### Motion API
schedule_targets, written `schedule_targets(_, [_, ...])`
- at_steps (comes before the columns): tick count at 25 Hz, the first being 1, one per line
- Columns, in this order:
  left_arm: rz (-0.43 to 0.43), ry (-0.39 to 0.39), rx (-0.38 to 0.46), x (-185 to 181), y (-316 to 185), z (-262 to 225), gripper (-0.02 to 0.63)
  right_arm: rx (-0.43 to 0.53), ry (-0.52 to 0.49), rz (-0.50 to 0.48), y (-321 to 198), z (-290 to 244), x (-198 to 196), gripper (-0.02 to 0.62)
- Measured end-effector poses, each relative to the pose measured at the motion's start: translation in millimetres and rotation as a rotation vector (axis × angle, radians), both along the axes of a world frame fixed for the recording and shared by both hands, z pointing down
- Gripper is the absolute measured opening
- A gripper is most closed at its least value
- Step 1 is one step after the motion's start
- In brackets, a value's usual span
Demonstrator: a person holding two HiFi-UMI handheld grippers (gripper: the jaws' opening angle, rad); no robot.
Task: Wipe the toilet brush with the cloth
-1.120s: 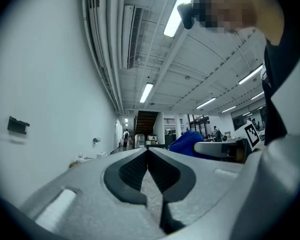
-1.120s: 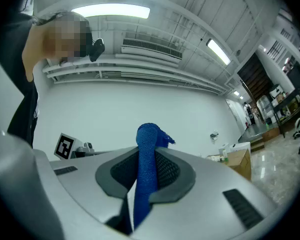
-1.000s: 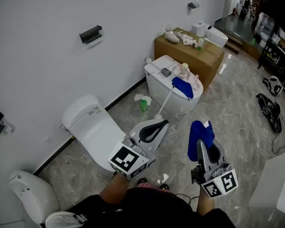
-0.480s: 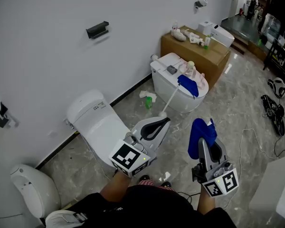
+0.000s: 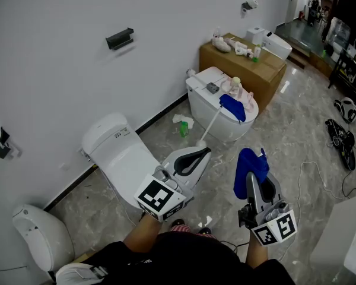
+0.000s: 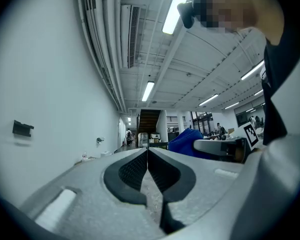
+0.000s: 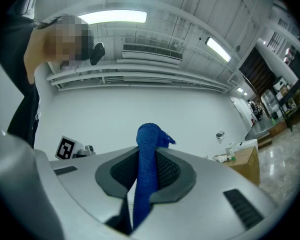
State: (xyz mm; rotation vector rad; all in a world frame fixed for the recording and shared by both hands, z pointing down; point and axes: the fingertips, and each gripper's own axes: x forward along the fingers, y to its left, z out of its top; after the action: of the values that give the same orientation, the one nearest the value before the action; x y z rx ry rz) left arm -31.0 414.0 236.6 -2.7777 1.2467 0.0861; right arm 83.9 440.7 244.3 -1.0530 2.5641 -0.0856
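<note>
Jaws of the left gripper [image 6: 148, 153] are pressed together with nothing between them; it shows at the left of the head view, above a white toilet [image 5: 121, 159] by the wall. Just past its tip the white, thin-handled toilet brush [image 5: 210, 126] stands slanted, its lower end on the grey marble floor [image 5: 285, 129] and its upper end against the front edge of a second white toilet [image 5: 203, 107], where a blue rag [image 5: 233, 107] lies. Rightmost, the right gripper [image 7: 149, 151] pinches a crumpled blue textured cloth [image 5: 249, 166] that sticks up beyond its tips.
</note>
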Motion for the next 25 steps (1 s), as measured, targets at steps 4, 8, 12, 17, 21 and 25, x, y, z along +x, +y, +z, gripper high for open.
schedule_targets(4, [0.002,0.003,-0.005,14.3,-0.1,1.1,0.008,0.007,-0.009,-0.005,-1.4,-0.1,12.6,0.063])
schedule_targets(8, [0.004,-0.005,0.004,29.1,0.3,-0.8,0.008,0.007,-0.016,-0.015,-2.2,0.0,25.5,0.063])
schedule_targets(12, [0.000,-0.009,0.002,41.6,1.2,2.4,0.008,0.003,-0.023,-0.026,-2.0,4.0,38.0,0.063])
schedule_targets(17, [-0.015,-0.020,-0.022,56.5,3.0,8.8,0.008,0.003,-0.022,-0.043,-2.5,6.5,51.7,0.062])
schedule_targets(21, [-0.024,-0.025,-0.024,60.6,4.2,10.0,0.008,-0.004,-0.027,-0.059,-3.9,10.2,55.7,0.062])
schedule_targets(25, [-0.033,-0.015,-0.028,59.2,0.2,12.0,0.008,-0.011,-0.039,-0.066,-6.3,14.7,56.4,0.063])
